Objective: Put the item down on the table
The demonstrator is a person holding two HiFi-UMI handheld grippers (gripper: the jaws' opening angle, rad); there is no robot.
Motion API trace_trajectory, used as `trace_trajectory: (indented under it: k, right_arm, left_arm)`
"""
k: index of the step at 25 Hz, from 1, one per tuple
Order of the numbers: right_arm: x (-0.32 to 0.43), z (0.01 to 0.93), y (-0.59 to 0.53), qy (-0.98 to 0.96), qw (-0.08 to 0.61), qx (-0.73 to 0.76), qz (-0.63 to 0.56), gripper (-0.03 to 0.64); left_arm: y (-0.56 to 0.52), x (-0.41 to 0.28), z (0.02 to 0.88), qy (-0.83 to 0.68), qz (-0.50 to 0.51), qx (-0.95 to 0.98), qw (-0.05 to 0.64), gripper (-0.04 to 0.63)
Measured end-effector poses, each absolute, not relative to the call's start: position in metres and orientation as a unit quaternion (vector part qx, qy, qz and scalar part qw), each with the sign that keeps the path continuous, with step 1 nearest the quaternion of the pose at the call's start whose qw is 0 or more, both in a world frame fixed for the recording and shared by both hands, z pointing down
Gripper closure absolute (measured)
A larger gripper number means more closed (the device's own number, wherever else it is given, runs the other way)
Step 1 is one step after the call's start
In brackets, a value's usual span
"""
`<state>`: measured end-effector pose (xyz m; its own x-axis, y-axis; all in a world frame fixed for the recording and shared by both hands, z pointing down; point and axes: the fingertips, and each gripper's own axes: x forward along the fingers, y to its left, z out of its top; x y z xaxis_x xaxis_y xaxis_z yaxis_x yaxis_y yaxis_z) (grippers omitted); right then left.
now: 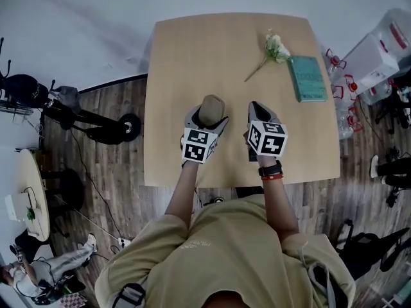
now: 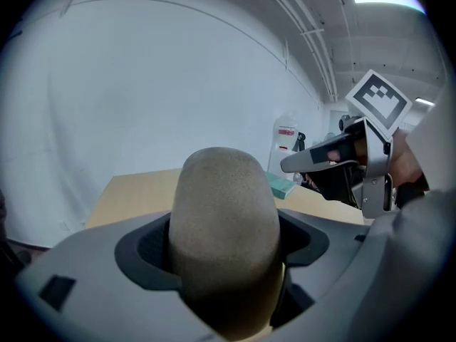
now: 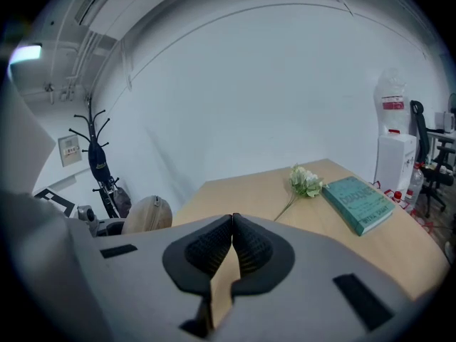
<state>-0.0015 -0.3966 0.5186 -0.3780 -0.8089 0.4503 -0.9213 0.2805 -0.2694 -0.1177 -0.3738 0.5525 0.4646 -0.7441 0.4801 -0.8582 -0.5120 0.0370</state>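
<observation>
Tan item (image 2: 222,219) sits clamped in left gripper (image 1: 209,117) jaws, over counter (image 1: 192,56); right gripper (image 3: 232,225) jaws pressed together, empty. Step: carrying. Next prob. needs lowering onto bare wood, then letting go.

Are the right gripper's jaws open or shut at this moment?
Shut. In the right gripper view, the right gripper has its jaws meeting at the tips, with nothing between them.

Left gripper (image 1: 207,118) clamped on item (image 1: 212,106); right gripper (image 1: 256,108) closed; forearms seemingly parallel.
</observation>
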Motion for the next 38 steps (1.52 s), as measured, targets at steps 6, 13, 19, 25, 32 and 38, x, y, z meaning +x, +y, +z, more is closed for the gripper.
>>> trace_trajectory:
  k: [6,13,19,25,32,38]
  right_arm:
    - [-0.001,0.544,-0.419,-0.787,0.122,0.539,0.273,0.615]
    - [0.009,0.559,-0.438,-0.782,0.123,0.538,0.289,0.617]
    - [0.023,0.579,-0.451,-0.772,0.122,0.538,0.315,0.615]
    - [0.044,0.596,-0.466,-0.758,0.112,0.546,0.339,0.616]
    - [0.06,0.609,-0.482,-0.751,0.112,0.548,0.351,0.616]
    - [0.073,0.62,-0.488,-0.749,0.121,0.547,0.354,0.615]
  left_arm:
    - [-0.402,-0.117,0.573,-0.464,0.22,0.844,0.159,0.217]
    - [-0.428,-0.112,0.595,-0.44,0.261,0.846,0.147,0.216]
    - [-0.447,-0.1,0.615,-0.42,0.291,0.848,0.14,0.216]
    - [-0.46,-0.083,0.646,-0.395,0.327,0.848,0.137,0.216]
    - [-0.472,-0.069,0.673,-0.333,0.39,0.853,0.098,0.216]
    - [-0.482,-0.063,0.692,-0.268,0.447,0.853,0.046,0.216]
